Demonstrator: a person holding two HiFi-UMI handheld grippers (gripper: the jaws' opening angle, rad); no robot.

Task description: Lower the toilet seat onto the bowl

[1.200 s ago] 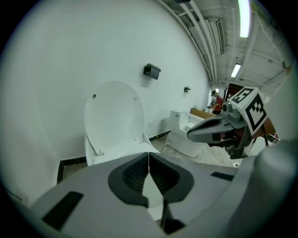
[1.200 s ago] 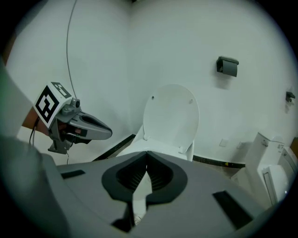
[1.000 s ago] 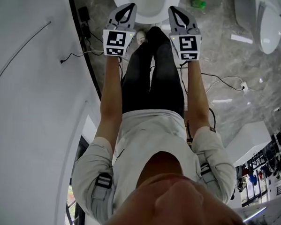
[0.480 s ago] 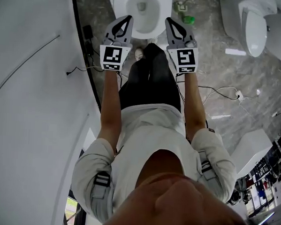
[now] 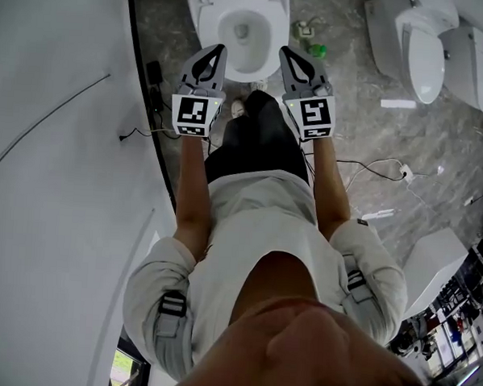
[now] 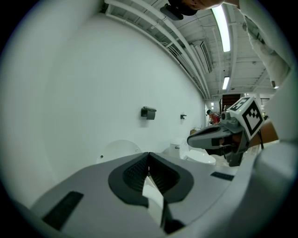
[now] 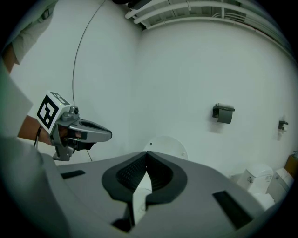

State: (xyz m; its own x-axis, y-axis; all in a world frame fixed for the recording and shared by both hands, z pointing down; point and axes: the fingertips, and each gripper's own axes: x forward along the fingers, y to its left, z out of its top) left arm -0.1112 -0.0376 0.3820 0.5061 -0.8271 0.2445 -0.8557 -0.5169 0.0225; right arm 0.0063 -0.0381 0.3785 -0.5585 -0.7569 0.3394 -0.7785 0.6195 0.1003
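Toilet seat (image 7: 164, 146) upright against the white wall (image 7: 195, 69)
Its lower half is hidden behind the right gripper (image 5: 287, 55); that and the left gripper (image 5: 215, 54) hang with jaws together, empty, over the bowl (image 5: 208, 21) and grey marble floor (image 5: 351, 113)

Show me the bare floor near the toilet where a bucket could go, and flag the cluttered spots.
Free: grey floor between the toilet ahead and the neighbouring toilet, below the green object. Crowded: the narrow strip by the white wall, holding a black box; cables cross the floor right of the person's legs.
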